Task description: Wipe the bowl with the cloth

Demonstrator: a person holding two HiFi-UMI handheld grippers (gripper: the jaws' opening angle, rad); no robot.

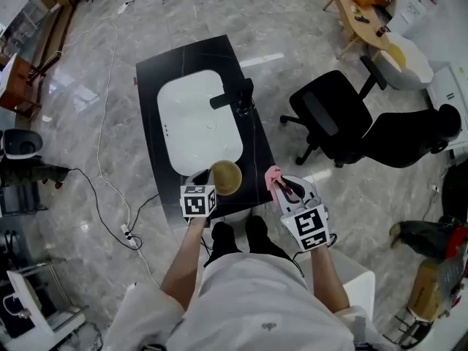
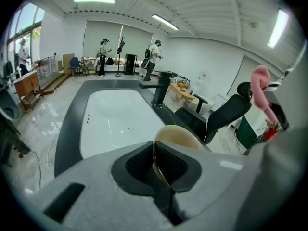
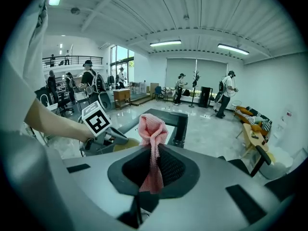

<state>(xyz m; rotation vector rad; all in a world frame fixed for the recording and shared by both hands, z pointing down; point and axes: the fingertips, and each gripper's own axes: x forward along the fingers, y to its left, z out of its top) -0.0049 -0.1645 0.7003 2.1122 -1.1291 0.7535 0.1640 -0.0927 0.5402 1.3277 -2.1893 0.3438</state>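
Observation:
A tan bowl (image 1: 226,177) hangs tilted over the near end of the black counter (image 1: 150,75), its rim pinched in my left gripper (image 1: 207,183), which is shut on it. In the left gripper view the bowl (image 2: 179,137) stands on edge between the jaws of the left gripper (image 2: 156,162). My right gripper (image 1: 279,191) is shut on a pink cloth (image 1: 273,175), held to the right of the bowl and apart from it. In the right gripper view the cloth (image 3: 152,143) sticks up bunched from the closed right gripper (image 3: 154,170), and the bowl (image 3: 126,144) shows at the left.
A white sink basin (image 1: 196,119) is set in the counter, with a black faucet (image 1: 235,97) on its right side. Two black office chairs (image 1: 333,115) stand to the right. Cables and a power strip (image 1: 129,235) lie on the floor at the left. People stand far off.

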